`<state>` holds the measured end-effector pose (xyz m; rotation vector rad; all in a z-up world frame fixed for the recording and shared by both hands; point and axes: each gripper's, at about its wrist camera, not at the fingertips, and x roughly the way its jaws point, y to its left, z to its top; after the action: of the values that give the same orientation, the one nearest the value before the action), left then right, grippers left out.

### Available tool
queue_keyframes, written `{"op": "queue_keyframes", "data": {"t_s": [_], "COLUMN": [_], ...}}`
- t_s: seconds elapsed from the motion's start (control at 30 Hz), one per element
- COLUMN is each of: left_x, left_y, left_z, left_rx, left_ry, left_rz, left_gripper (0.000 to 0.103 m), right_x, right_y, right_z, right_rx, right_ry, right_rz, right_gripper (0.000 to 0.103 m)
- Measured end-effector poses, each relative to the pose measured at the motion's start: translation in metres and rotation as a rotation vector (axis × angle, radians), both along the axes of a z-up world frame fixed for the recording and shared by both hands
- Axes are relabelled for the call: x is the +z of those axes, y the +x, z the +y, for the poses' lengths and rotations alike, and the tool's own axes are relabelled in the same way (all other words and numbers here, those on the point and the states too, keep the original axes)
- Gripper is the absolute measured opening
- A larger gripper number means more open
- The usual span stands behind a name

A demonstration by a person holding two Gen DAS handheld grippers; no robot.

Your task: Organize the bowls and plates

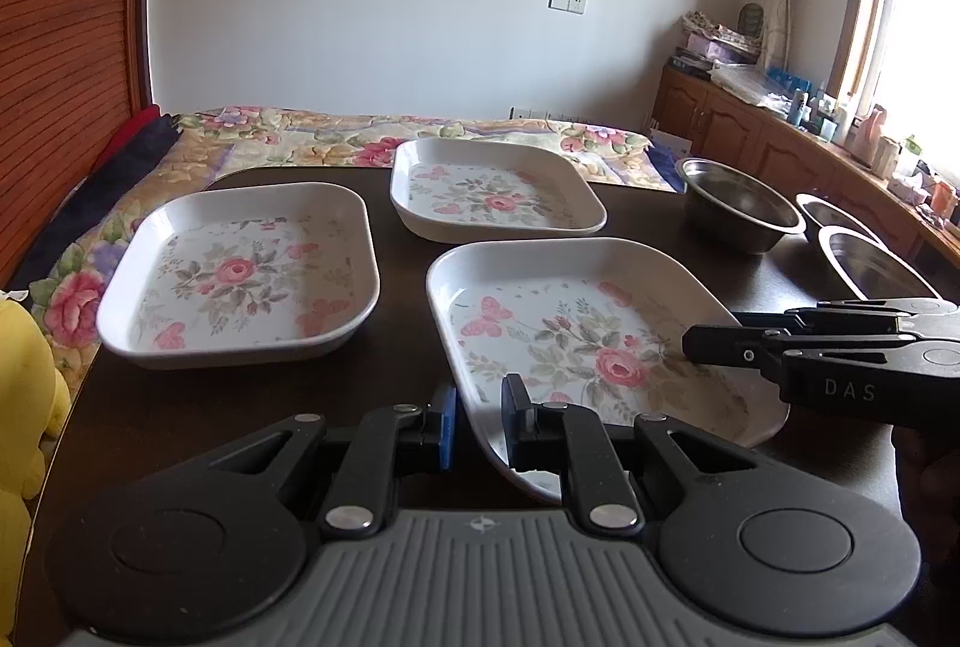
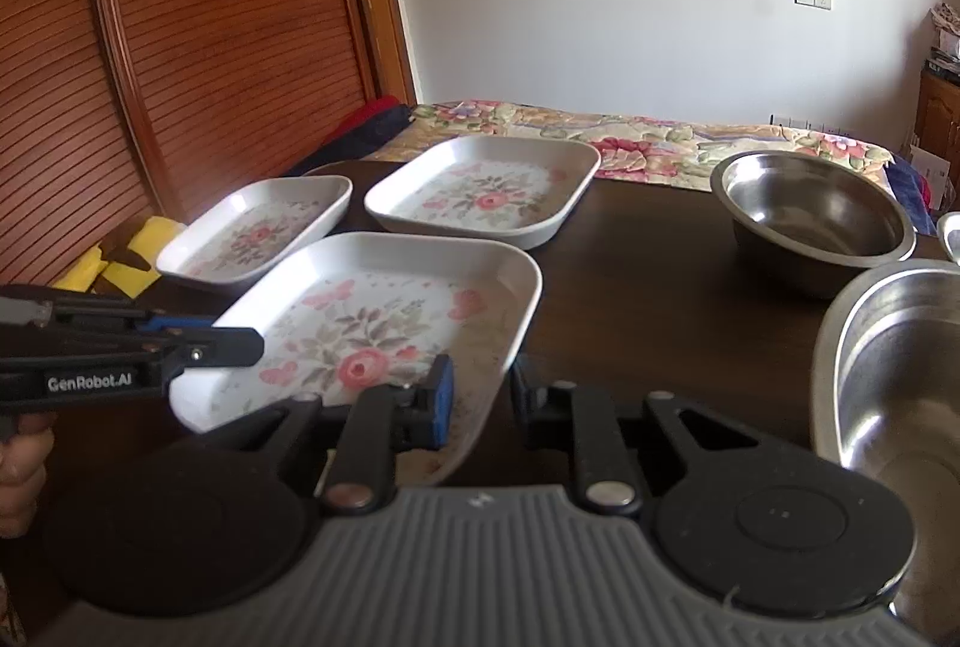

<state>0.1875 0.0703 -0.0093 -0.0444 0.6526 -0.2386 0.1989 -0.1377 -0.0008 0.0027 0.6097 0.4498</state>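
A: Where does the nearest floral plate (image 1: 576, 341) lie?
B: On the dark table (image 1: 240, 407), nearest the cameras. A second floral plate (image 1: 240, 269) sits to its left and a third floral plate (image 1: 492, 191) lies beyond it, both apart from it.

A: How do the grippers stand?
B: The left gripper (image 1: 480, 422) straddles the nearest plate's left rim, one pad inside, one outside. The right gripper (image 2: 480, 395) straddles its right rim likewise. Whether either pair of jaws actually presses the rim cannot be told.

A: And the bowls?
B: A steel bowl (image 2: 816, 221) stands right of the nearest plate and farther back; a nearer steel bowl (image 2: 894, 377) stands close beside the right gripper.
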Motion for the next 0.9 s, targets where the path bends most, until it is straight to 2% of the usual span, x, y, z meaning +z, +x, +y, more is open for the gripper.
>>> {"op": "queue_keyframes", "data": {"t_s": [0.53, 0.9], "left_x": [0.015, 0.006], "left_y": [-0.056, -0.098], "left_z": [0.007, 0.011], "left_rx": [0.014, 0.008], "left_ry": [0.005, 0.008], "left_rz": [-0.035, -0.018], "left_gripper": [0.016, 0.016], "right_x": [0.009, 0.004], "right_y": [-0.048, -0.091], "right_z": [0.006, 0.008], "right_rx": [0.015, 0.031], "right_ry": [0.013, 0.007], "right_rz": [-0.034, -0.020], "right_gripper": [0.023, 0.023]}}
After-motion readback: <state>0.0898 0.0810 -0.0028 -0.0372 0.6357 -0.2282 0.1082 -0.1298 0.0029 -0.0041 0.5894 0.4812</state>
